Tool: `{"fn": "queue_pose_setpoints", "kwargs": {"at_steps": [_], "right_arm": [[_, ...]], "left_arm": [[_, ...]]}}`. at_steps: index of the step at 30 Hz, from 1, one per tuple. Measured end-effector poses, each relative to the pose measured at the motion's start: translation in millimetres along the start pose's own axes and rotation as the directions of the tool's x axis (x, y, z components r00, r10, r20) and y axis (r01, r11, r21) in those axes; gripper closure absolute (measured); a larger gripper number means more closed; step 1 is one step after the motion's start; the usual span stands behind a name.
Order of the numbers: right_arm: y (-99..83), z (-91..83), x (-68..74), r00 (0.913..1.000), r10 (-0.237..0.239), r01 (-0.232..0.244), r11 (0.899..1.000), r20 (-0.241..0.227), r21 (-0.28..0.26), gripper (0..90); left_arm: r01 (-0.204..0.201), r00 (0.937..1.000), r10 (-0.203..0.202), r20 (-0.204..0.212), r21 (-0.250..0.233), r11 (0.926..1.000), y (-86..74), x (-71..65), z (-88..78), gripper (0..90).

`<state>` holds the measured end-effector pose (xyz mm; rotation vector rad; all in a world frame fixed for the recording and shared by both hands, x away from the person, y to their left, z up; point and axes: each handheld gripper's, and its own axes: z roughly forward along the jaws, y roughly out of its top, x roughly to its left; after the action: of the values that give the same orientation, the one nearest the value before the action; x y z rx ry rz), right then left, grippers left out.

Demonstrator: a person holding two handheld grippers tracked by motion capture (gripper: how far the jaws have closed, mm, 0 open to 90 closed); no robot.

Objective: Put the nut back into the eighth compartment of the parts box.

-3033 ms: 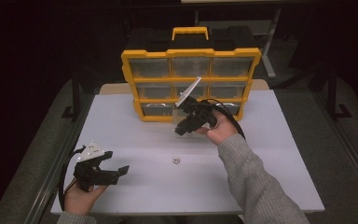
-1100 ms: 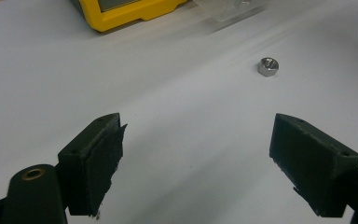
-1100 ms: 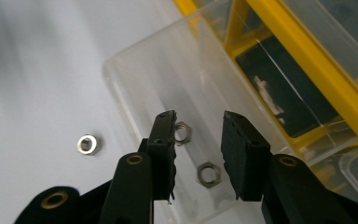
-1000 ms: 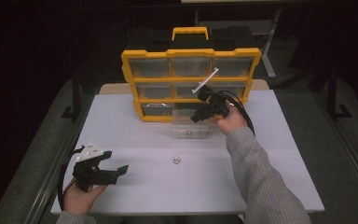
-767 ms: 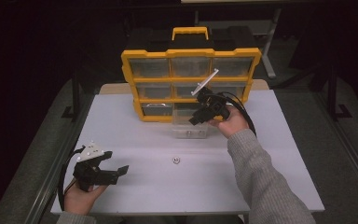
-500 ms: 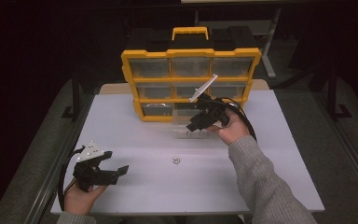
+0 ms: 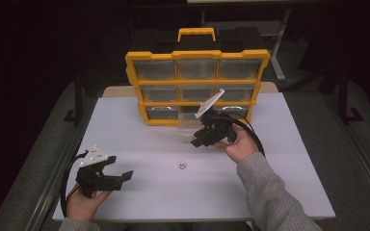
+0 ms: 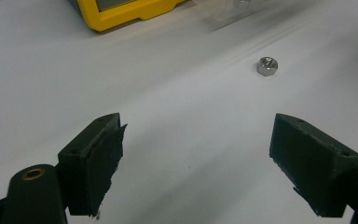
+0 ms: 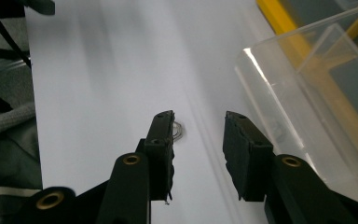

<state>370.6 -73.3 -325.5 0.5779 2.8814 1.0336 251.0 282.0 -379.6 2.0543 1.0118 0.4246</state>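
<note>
Hovering R gripper (image 7: 198, 140), jaws apart w/ nothing between, beside clear drawer (image 9: 317, 88) near tabletop's (image 7: 279, 183) far edge, nut (image 7: 181, 166) mid-tabletop, L gripper (image 7: 124, 176) open at near-left corner.

In the right gripper view, the nut (image 9: 179, 130) is half hidden behind a black gripper finger (image 9: 161, 144), and the clear drawer (image 9: 307, 93) is cut off by the right edge, a small object inside it too blurred to identify. In the left gripper view, the yellow organizer (image 8: 121, 11) and the drawer are cropped by the top edge. In the high view, the compartments' contents are too small to tell.
</note>
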Motion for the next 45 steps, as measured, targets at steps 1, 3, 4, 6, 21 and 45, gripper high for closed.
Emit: {"fn": "queue_pose_setpoints", "kwargs": {"at_steps": [1,3,4,6,21,45], "right_arm": [[-1.0,2.2,1.1,1.0,-0.006,0.006,1.0,-0.004,0.003,61.8],[-2.6,6.0,3.6,0.9999,-0.001,0.002,1.0,-0.01,0.012,61.7],[-3.7,8.4,4.2,0.9999,0.0,0.001,1.0,-0.015,0.014,61.5],[-5.6,12.8,4.8,0.9998,-0.004,0.004,1.0,-0.021,0.019,61.3],[-13.1,53.7,14.0,0.9986,-0.031,0.034,0.996,-0.044,0.082,60.6],[-17.9,107.8,15.2,0.9986,-0.035,0.042,0.982,-0.039,0.182,64.0]], "left_arm": [[-0.003,1.0,0.003,-0.001,0.002,1.0,0.2,0.1,-0.2,16.7],[-0.005,1.0,0.005,-0.001,0.004,1.0,0.4,0.1,-0.4,16.7],[-0.004,1.0,0.004,-0.001,0.004,1.0,0.5,-0.1,-0.5,16.7],[-0.005,1.0,0.005,-0.001,0.003,1.0,0.2,0.0,-0.2,16.7],[-0.012,0.9999,0.012,-0.003,0.004,0.9999,-0.1,1.1,-1.4,16.7],[-0.012,0.9999,0.012,-0.002,0.005,0.9999,-0.1,1.3,-1.6,16.7]]}}
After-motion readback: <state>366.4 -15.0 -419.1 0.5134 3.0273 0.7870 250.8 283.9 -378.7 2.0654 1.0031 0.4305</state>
